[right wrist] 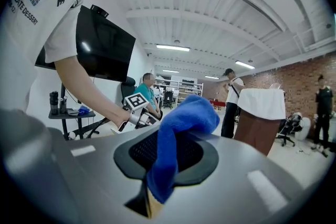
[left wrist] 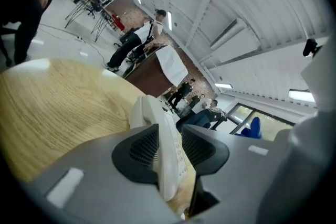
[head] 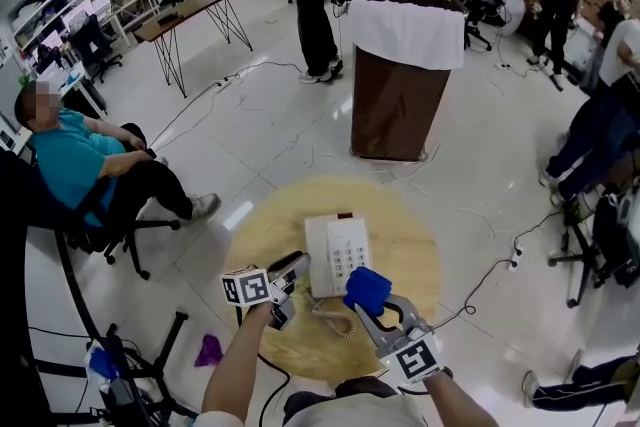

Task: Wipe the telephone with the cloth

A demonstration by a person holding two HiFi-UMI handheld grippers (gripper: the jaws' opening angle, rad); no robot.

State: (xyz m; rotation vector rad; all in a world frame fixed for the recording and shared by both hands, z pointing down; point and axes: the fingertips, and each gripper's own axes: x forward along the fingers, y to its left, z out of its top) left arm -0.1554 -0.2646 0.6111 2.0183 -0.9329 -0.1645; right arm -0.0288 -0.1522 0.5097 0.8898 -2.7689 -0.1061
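Head view: the white push-button telephone (head: 340,253) sits mid-way on the round wooden bench (head: 420,255). The left gripper (head: 290,270) clamps its white handset (left wrist: 165,160) at the telephone's left edge. The right gripper (head: 372,307), pinching a blue fleece cloth (head: 367,288), touches the telephone's near right corner and is the nearer one.

- The right gripper (right wrist: 167,157) has its jaws closed on a blue cloth (right wrist: 185,118), which bunches above the black pads and hangs below them.
- To the left, a bare arm (right wrist: 86,84) reaches down to the left gripper (right wrist: 137,112).
- A black screen (right wrist: 105,42) hangs on the wall behind.
- Farther off are a seated person in teal (right wrist: 147,93), a standing person in white (right wrist: 230,105) and a white-draped brown stand (right wrist: 256,131).
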